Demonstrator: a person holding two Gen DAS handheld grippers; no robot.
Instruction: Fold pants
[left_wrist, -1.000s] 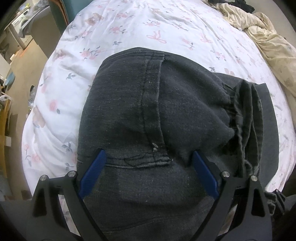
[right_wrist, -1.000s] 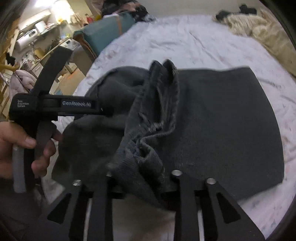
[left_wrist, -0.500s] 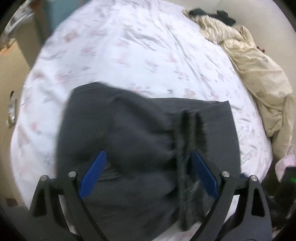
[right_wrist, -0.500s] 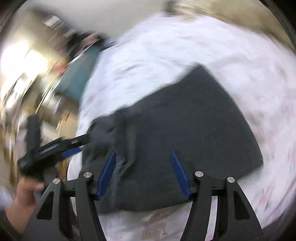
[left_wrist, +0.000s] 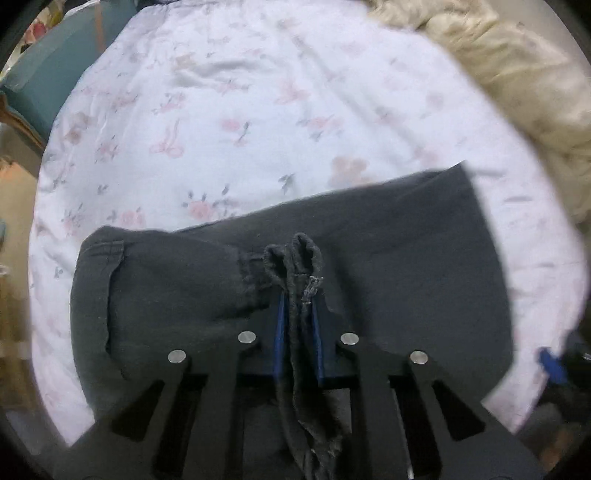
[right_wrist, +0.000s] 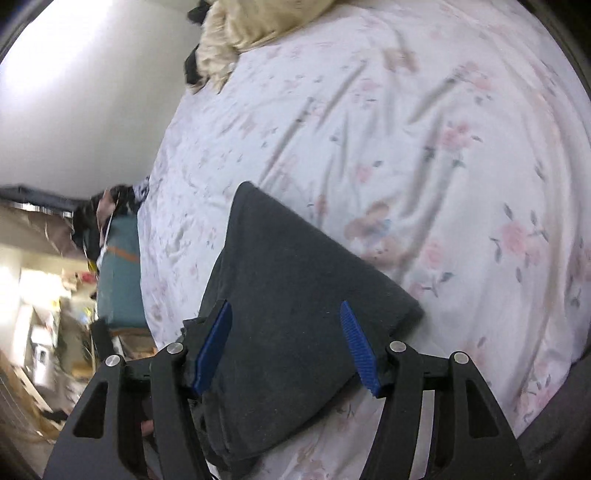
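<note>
Dark grey pants (left_wrist: 406, 266) lie folded on the flowered bed sheet (left_wrist: 240, 110). A bunched ridge of their fabric (left_wrist: 301, 258) stands up between the blue pads of my left gripper (left_wrist: 299, 295), whose jaws are closing and press on it. In the right wrist view the flat folded part of the pants (right_wrist: 295, 288) lies under my right gripper (right_wrist: 284, 314). It is open, its blue pads wide apart above the cloth with nothing pinched. A blue pad of the right gripper (left_wrist: 550, 365) shows at the left view's right edge.
A crumpled beige blanket (left_wrist: 517, 81) lies at the bed's far right corner, also the blanket (right_wrist: 251, 26) at the top of the right view. A teal piece of furniture (right_wrist: 120, 273) stands by the bed's left side, with a cluttered room beyond.
My left gripper went from wide open over the pants to shut on the bunched ridge. The right gripper let that ridge go, opened, rolled and swung over the flat part.
</note>
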